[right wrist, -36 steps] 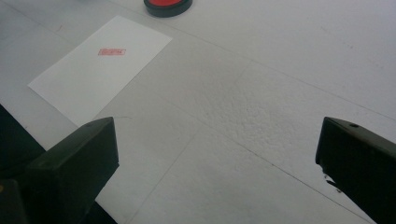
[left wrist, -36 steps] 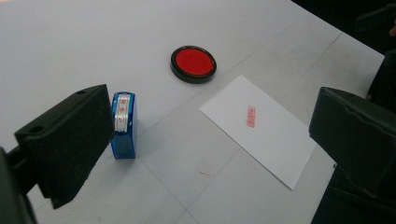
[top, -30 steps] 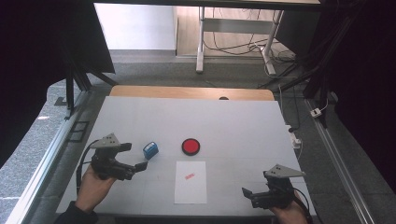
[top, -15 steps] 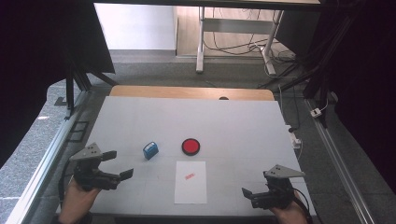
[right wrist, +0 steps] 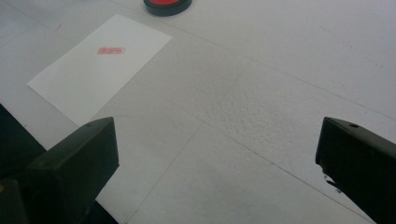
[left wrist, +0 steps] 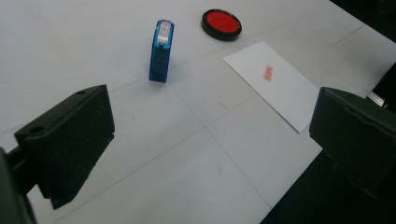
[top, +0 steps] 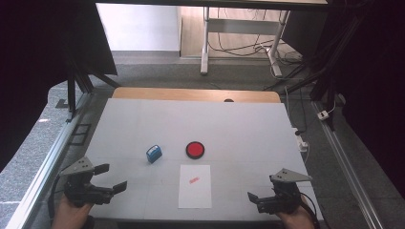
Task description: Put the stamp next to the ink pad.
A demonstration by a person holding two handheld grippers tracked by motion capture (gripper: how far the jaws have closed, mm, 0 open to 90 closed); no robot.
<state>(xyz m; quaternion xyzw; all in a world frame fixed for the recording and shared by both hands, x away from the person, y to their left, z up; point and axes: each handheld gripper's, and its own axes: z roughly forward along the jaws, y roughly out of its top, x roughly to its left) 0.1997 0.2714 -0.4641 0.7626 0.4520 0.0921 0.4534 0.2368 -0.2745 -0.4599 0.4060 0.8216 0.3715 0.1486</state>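
Note:
A blue self-inking stamp (top: 154, 153) stands on the white table, left of a round red ink pad (top: 195, 150). In front of the pad lies a white sheet of paper (top: 195, 191) with a red stamped mark (top: 193, 180). My left gripper (top: 112, 177) hovers open at the front left, well apart from the stamp (left wrist: 160, 51), with nothing between its jaws (left wrist: 210, 140). At the front right my right gripper (top: 261, 192) is open and empty. Its own view (right wrist: 215, 163) looks toward the paper (right wrist: 93, 79) and the pad's edge (right wrist: 167, 4).
The white table top (top: 239, 124) ends in a wooden strip (top: 191, 94) at the far edge. Metal rails run along both sides, and a white power strip (top: 301, 140) hangs at the right edge. Beyond the table stand desk legs and cables.
My left gripper has drawn back from beside the blue stamp toward the front left corner, still open. The stamp, pad, paper and right gripper have stayed put.

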